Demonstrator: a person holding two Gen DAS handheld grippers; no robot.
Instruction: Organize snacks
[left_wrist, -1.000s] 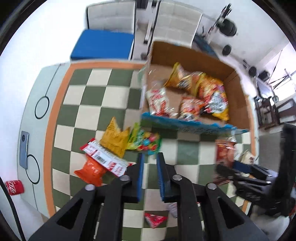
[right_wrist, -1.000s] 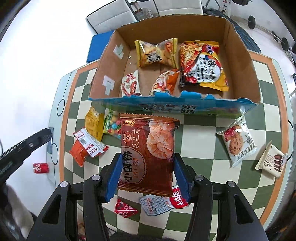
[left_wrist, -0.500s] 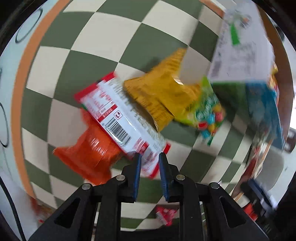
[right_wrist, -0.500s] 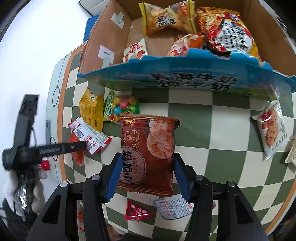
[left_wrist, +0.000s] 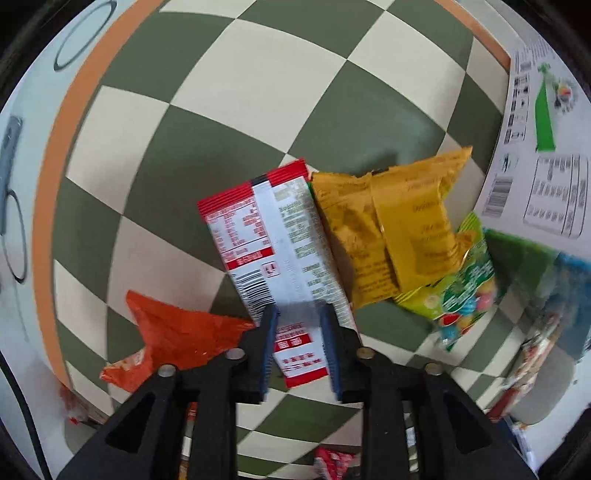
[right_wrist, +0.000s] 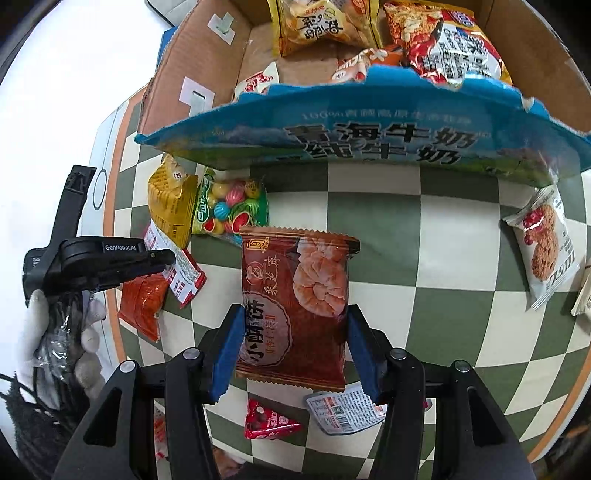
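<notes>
My right gripper (right_wrist: 295, 319) is shut on a brown pastry packet (right_wrist: 295, 306) and holds it above the checkered table, in front of the cardboard box (right_wrist: 369, 144). My left gripper (left_wrist: 298, 312) has its jaws on either side of the near end of a red and white snack packet (left_wrist: 273, 243); they are slightly apart and I cannot tell whether they grip it. That packet lies partly over an orange packet (left_wrist: 173, 332). A yellow packet (left_wrist: 391, 229) and a green candy bag (left_wrist: 461, 284) lie to its right. The left gripper also shows in the right wrist view (right_wrist: 162, 258).
The box holds several snack bags (right_wrist: 450, 40). A cookie packet (right_wrist: 546, 251) lies at the right of the table. A small red triangular packet (right_wrist: 269, 421) and a white sachet (right_wrist: 343, 410) lie near me. The box's printed side (left_wrist: 543, 122) stands right of the left gripper.
My left gripper has dropped from high above the table down onto the red and white packet. My right gripper has carried the brown packet closer to the box front.
</notes>
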